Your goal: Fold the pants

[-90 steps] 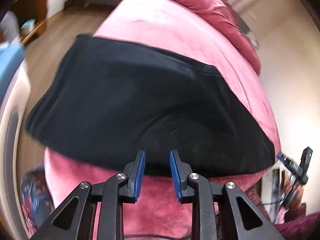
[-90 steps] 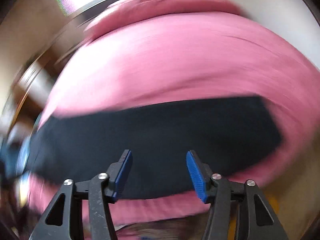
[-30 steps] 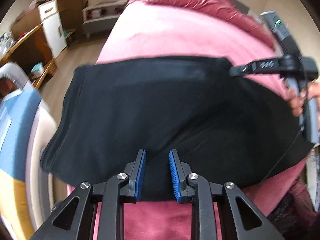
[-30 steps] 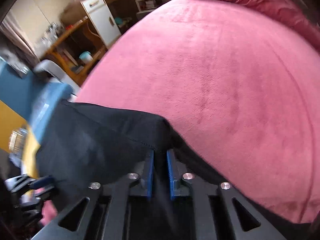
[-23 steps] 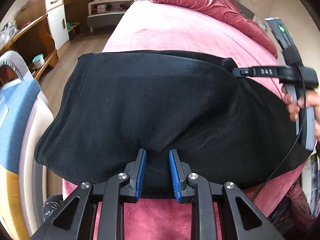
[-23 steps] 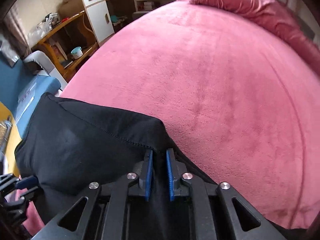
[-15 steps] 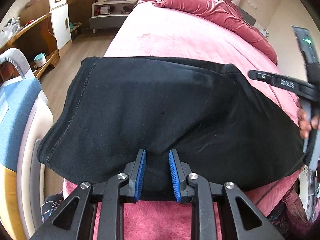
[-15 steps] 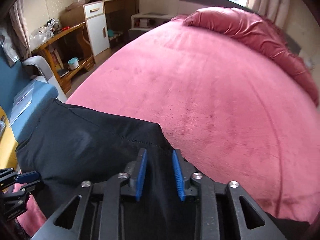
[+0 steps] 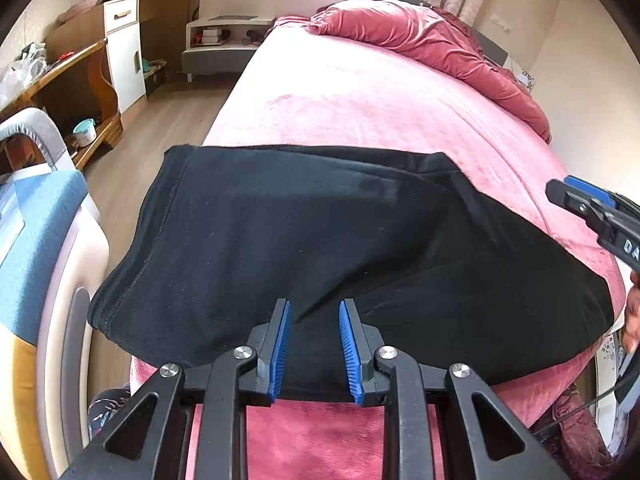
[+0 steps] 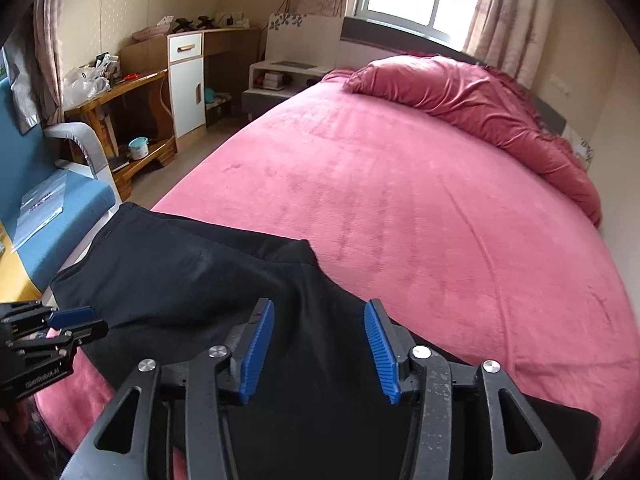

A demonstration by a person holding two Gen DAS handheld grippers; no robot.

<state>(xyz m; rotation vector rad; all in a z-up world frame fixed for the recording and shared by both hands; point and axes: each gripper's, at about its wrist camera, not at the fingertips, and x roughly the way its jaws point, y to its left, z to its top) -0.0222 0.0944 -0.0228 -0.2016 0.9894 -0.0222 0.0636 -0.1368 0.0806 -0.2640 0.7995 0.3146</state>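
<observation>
The black pants lie folded flat across the near end of the pink bed; they also show in the right wrist view. My left gripper is open with a narrow gap and hovers over the pants' near edge, holding nothing. My right gripper is open wide above the pants' right part, empty. The right gripper's tip shows at the right edge of the left wrist view. The left gripper shows at the left edge of the right wrist view.
A crumpled red duvet lies at the bed's head. A blue chair stands left of the bed. A wooden desk, a white cabinet and a low white shelf line the far wall.
My right gripper, shut on the pants' folded corner a second ago, has opened wide and let go, then lifted back. The pants now lie flat. My left gripper has stayed open at the near edge.
</observation>
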